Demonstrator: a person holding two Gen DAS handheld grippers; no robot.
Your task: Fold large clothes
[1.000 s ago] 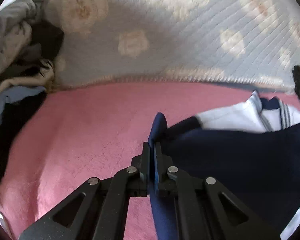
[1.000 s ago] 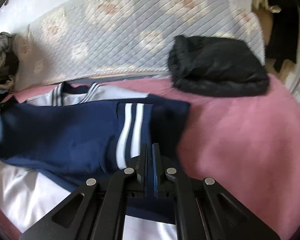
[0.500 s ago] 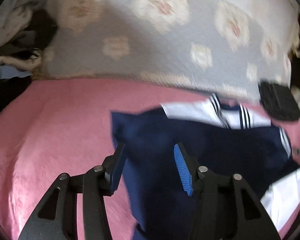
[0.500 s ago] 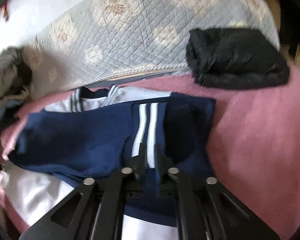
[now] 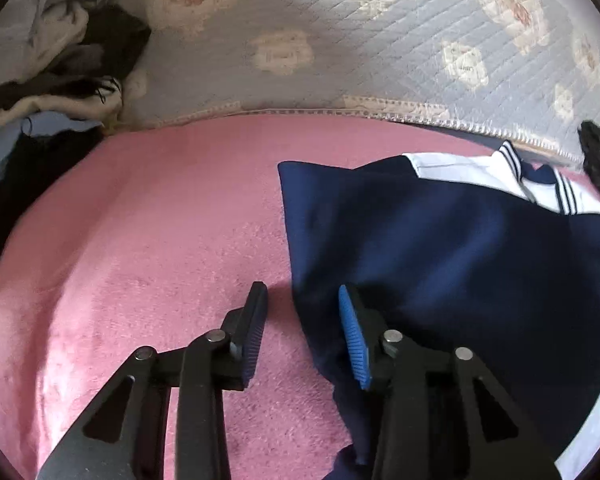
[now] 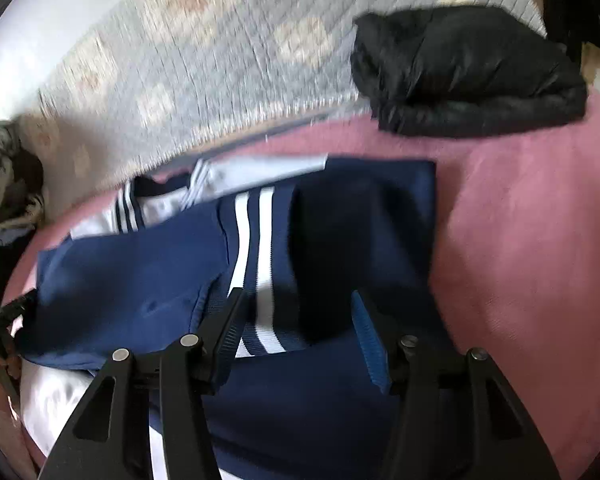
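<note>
Both grippers' fingers now spread, released navy garment [image 5: 452,256]; earlier pinching it.

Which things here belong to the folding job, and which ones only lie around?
Job:
navy and white jacket
left gripper, open
right gripper, open

Lying about:
black folded garment
heap of clothes
quilted floral cover
pink blanket

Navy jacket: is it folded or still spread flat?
Partly folded: the navy jacket has its striped sleeve laid across the body.
</note>
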